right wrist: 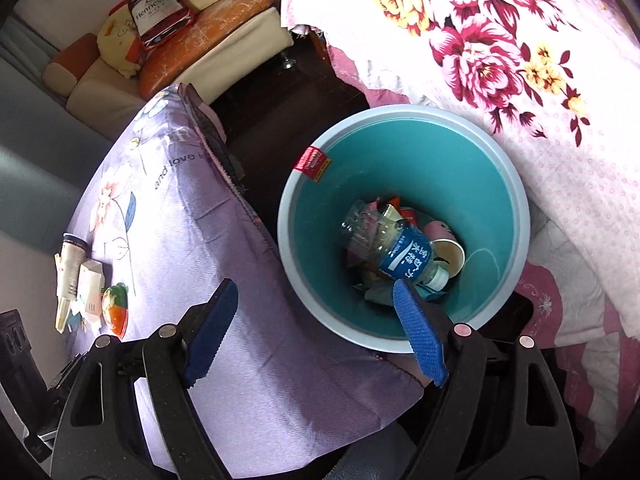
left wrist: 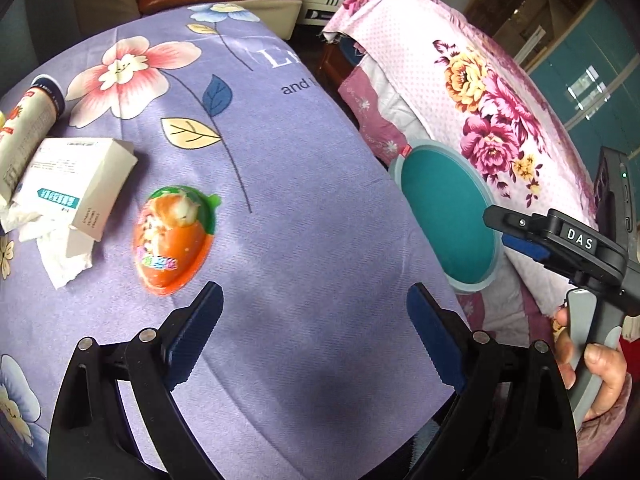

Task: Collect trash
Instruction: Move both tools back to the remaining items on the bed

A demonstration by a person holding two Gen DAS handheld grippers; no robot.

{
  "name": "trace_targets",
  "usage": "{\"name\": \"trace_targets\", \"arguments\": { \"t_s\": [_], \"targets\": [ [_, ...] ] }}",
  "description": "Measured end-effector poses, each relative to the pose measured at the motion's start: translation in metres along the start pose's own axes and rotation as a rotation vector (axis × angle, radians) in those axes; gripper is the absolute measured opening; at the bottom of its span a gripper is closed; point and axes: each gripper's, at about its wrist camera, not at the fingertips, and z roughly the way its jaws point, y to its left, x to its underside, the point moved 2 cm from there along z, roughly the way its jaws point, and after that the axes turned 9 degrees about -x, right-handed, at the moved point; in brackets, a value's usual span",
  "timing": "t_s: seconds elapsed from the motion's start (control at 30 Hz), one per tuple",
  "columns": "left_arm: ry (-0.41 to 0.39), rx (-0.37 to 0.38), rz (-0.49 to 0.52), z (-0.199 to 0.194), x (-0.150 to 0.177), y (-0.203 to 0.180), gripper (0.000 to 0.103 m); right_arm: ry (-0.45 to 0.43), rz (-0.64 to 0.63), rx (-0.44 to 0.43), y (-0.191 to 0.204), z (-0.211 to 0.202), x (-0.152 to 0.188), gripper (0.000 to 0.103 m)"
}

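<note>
On the purple flowered tablecloth (left wrist: pixel 304 208) lie an orange carrot-shaped plastic toy package (left wrist: pixel 173 240), a white cardboard box (left wrist: pixel 76 188) on crumpled tissue (left wrist: pixel 60 252), and a tube (left wrist: pixel 24 128) at the far left. My left gripper (left wrist: pixel 316 332) is open and empty, just short of the carrot package. A teal trash bin (right wrist: pixel 476 176) stands beside the table; it holds a plastic bottle (right wrist: pixel 404 252), a paper cup (right wrist: pixel 448 254) and wrappers. My right gripper (right wrist: pixel 316 320) is open and empty above the bin's near rim. It also shows in the left wrist view (left wrist: pixel 504 224).
A bed or sofa with a pink flowered cover (left wrist: pixel 492 92) lies right of the bin (left wrist: pixel 448 216). A couch with orange cushions (right wrist: pixel 208 44) and a Hennessy box (right wrist: pixel 158 12) stands behind the table. The table trash also shows small in the right wrist view (right wrist: pixel 92 292).
</note>
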Motion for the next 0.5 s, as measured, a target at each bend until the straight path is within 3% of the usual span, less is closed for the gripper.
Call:
{"name": "trace_targets", "arguments": {
  "t_s": [0.5],
  "targets": [
    [-0.069,-0.035,-0.237,-0.041,0.025,0.125,0.094,0.105,-0.219,-0.033,0.124,0.027,0.029,0.077]
  ]
}}
